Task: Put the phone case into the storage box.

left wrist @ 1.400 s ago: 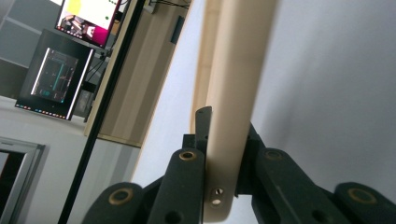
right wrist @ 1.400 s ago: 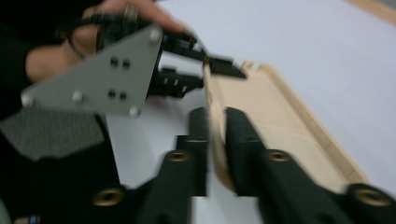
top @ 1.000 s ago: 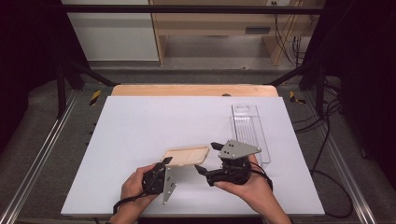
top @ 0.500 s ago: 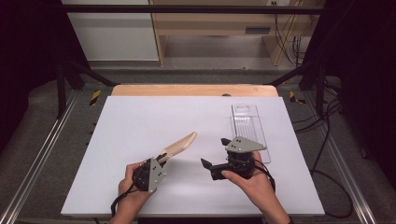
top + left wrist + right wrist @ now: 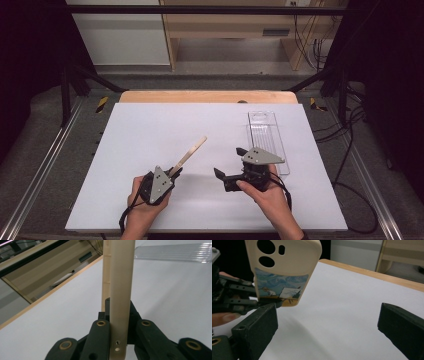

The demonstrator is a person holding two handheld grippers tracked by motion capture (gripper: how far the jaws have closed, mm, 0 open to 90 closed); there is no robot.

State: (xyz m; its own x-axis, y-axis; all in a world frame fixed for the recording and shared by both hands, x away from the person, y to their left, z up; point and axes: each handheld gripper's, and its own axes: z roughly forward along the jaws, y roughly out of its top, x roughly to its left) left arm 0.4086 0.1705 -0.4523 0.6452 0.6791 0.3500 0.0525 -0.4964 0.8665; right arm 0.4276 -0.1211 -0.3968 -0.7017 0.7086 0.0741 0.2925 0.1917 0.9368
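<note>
Fingers of the left gripper (image 5: pixel 172 174) pinched tight on the lower end of a cream phone case (image 5: pixel 189 154); case lifted clear of the bench (image 5: pixel 150 135), slanting up and away toward the far right. In the left gripper view the case (image 5: pixel 121 290) runs edge-on straight out from between the black fingers (image 5: pixel 100 340), so the grip sits across its thin walls, likely the firmest hold on a soft shell.

Right gripper (image 5: pixel 230 167) near the right of centre, fingers spread wide with nothing between them; they have just been opening. They point left toward the case. In the right gripper view the printed back of the case (image 5: pixel 284 270), camera cut-outs uppermost, faces this gripper, beyond its left finger (image 5: pixel 257 327). Reads as one hand presenting the case so the other can come in on the free end.

Clear plastic tray (image 5: pixel 265 137) lies flat at far right of the bench, just beyond the right gripper, well apart from the case. Probably packaging; purpose uncertain.
</note>
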